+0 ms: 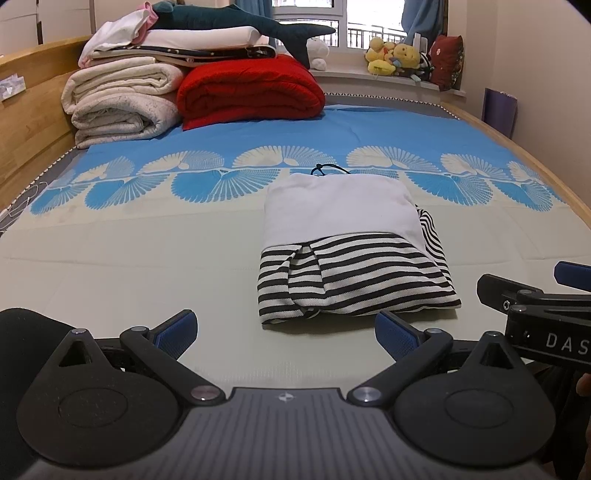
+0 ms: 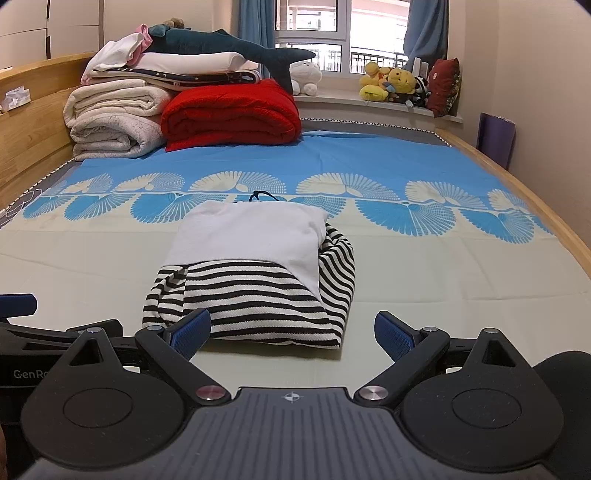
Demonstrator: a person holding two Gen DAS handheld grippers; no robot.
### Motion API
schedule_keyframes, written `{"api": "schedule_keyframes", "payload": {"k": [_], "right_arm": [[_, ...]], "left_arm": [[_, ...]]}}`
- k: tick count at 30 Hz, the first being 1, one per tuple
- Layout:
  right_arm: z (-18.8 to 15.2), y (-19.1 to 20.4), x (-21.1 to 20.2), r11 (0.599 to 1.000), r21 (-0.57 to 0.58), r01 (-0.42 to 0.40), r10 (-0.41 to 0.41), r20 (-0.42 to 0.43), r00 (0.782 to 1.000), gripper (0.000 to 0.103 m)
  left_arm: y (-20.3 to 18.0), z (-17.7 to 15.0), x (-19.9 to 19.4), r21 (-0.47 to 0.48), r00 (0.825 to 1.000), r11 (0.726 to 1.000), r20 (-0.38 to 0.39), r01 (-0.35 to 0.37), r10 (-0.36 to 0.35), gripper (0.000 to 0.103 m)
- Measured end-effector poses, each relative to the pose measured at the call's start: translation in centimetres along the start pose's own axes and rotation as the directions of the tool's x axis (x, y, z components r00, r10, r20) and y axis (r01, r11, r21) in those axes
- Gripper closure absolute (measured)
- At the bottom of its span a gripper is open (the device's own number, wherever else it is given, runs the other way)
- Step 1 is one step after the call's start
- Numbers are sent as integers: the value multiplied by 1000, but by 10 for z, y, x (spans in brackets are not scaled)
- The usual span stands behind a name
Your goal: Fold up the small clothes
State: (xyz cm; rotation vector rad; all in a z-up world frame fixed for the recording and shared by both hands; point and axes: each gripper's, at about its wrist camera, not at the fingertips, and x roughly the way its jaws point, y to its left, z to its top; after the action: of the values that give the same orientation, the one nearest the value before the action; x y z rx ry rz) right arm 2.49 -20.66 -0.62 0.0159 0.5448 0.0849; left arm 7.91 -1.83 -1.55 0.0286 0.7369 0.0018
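Observation:
A small folded garment (image 1: 343,240), white on top with black-and-white stripes below, lies on the bed sheet (image 1: 147,258); it also shows in the right wrist view (image 2: 251,269). A dark cord (image 1: 325,170) sticks out at its far edge. My left gripper (image 1: 286,328) is open and empty, just in front of the garment's near edge. My right gripper (image 2: 291,330) is open and empty, also at the near edge, with its left finger (image 2: 190,330) close to the striped hem. The right gripper's body shows at the right of the left wrist view (image 1: 535,306).
Folded cream blankets (image 1: 118,99) and a red blanket (image 1: 247,88) are stacked at the head of the bed, with a plush shark (image 1: 236,22) on top. Plush toys (image 1: 395,55) sit on the windowsill. A wooden bed frame (image 1: 29,122) runs along both sides.

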Motion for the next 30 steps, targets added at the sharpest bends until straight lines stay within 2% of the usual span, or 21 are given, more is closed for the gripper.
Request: {"api": "schedule_keyframes", "payload": {"k": [30], "right_arm": [[0,-1,0,1000,1,-1,1,-2,1000,8]], "left_arm": [[-3,-3,2,-6,1000,1000,-6,0,0,1]]}}
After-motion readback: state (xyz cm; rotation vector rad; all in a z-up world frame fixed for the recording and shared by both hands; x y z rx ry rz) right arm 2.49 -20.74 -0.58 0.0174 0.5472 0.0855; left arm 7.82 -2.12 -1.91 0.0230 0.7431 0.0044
